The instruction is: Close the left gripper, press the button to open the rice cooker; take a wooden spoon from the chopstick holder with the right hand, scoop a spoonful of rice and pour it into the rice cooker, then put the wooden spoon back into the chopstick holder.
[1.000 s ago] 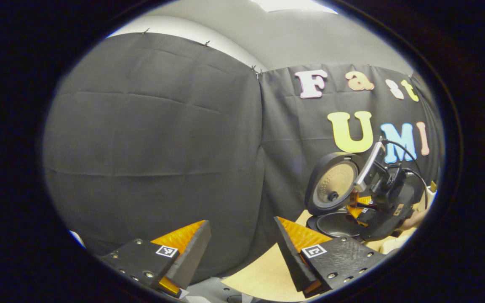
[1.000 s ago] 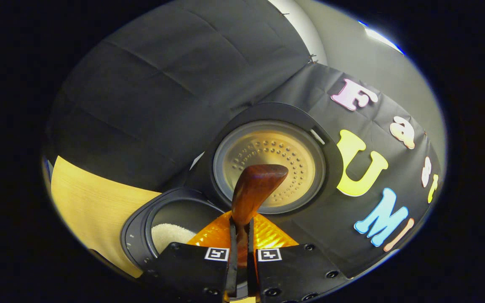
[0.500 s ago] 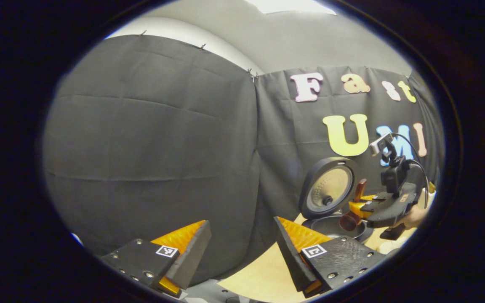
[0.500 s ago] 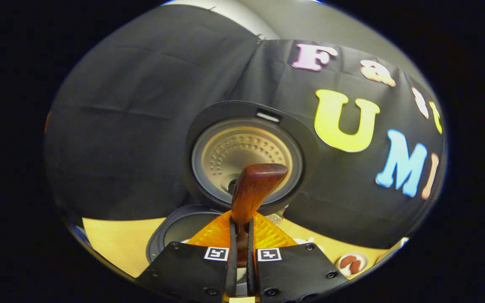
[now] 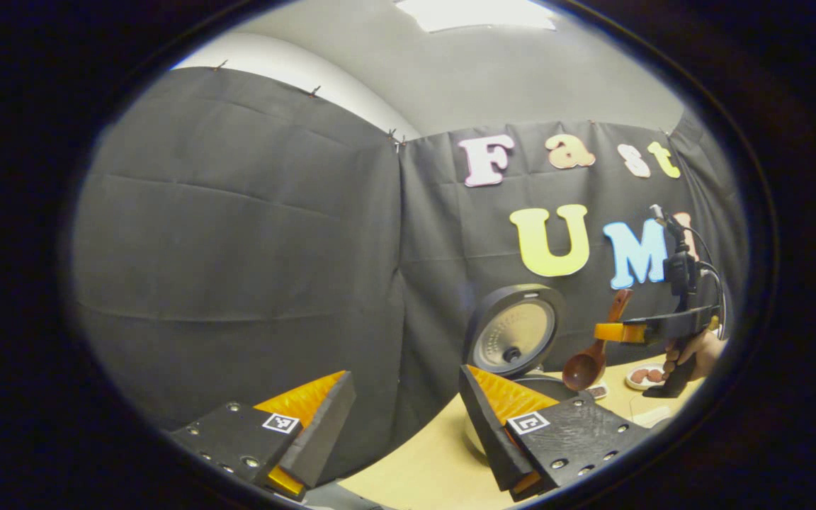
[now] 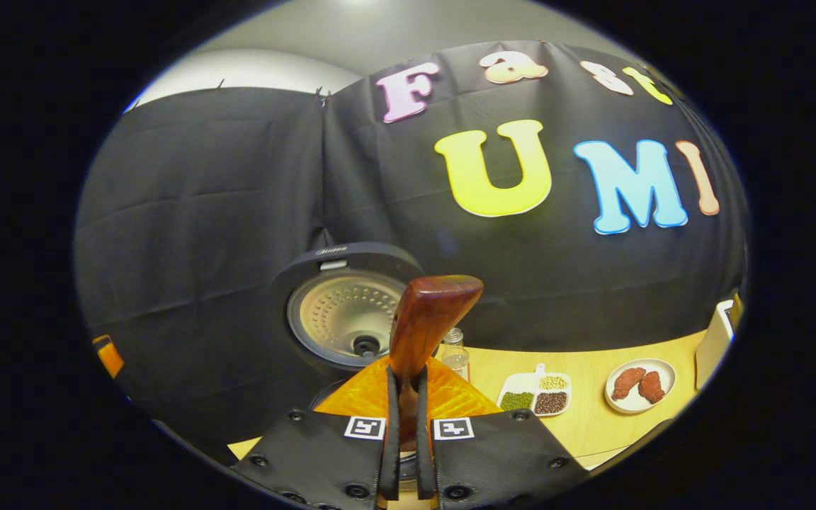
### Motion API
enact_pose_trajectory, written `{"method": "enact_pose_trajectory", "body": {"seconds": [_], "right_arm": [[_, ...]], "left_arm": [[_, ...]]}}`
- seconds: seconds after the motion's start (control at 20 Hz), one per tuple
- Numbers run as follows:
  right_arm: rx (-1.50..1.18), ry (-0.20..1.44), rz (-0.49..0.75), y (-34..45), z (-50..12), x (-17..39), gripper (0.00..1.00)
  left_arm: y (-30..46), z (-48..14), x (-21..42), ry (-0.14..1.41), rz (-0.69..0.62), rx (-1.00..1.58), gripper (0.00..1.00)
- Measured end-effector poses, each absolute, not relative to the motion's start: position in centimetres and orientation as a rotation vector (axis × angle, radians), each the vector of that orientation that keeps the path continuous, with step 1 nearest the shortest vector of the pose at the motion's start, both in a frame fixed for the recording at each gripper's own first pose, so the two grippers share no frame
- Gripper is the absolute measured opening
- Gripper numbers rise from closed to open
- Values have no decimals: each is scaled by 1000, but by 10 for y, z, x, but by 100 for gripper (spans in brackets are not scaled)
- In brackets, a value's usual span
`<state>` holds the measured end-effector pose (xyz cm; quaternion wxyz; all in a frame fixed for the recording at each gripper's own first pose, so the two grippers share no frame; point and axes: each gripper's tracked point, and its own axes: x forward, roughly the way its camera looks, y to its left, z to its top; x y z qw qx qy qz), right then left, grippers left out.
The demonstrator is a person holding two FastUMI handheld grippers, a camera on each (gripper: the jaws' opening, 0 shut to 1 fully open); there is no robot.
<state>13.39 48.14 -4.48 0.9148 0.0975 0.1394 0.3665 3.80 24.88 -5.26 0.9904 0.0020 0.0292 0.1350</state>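
The rice cooker stands open, its round lid (image 5: 514,331) (image 6: 341,312) upright above the dark pot rim (image 5: 550,386). In the right gripper view my right gripper (image 6: 405,386) is shut on the wooden spoon (image 6: 428,322), whose handle end sticks up in front of the lid. In the left gripper view that same right gripper (image 5: 610,331) hangs level beside the cooker, the wooden spoon (image 5: 592,354) slanting with its bowl low, a hand (image 5: 695,350) holding the grip. My left gripper (image 5: 404,425) is open, well left of the cooker, nothing between its fingers.
On the wooden table (image 6: 592,418) behind the cooker stand a small glass bottle (image 6: 455,353), a white divided dish of beans (image 6: 535,393) and a white plate with brown pieces (image 6: 638,386). A pale container (image 6: 716,340) sits at the far right edge.
The right gripper has lifted and drawn back to the right from over the pot, levelling out with the spoon. The cooker lid looks smaller and farther off. The left gripper stays open.
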Motion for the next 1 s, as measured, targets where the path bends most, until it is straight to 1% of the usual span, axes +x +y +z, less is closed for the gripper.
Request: {"method": "enact_pose_trajectory", "body": {"seconds": [0.4, 0.45, 0.5, 0.55, 0.6, 0.65, 0.7, 0.8, 0.95, 1.0], "right_arm": [[253, 260, 568, 361, -26, 156, 11], [259, 260, 541, 347, -25, 157, 9], [265, 258, 516, 330, -24, 159, 11], [271, 257, 490, 314, -25, 161, 9], [277, 258, 466, 299, -26, 162, 11], [282, 261, 442, 283, -27, 159, 9], [286, 264, 419, 268, -28, 159, 11], [294, 267, 370, 237, -30, 159, 11], [297, 270, 304, 196, -32, 160, 11], [296, 268, 286, 183, -33, 160, 9]], "left_arm": [[184, -31, 54, 19, 157, -9, 87], [176, -27, 55, 13, 143, -8, 87], [168, -25, 56, 8, 129, -7, 87], [159, -23, 57, 4, 115, -7, 87], [151, -19, 57, -1, 102, -8, 87], [144, -17, 57, -5, 91, -7, 87], [136, -16, 57, -8, 79, -8, 87], [122, -13, 57, -10, 56, -11, 87], [105, -8, 58, -15, 27, -13, 87], [98, -5, 58, -20, 17, -13, 87]]}}
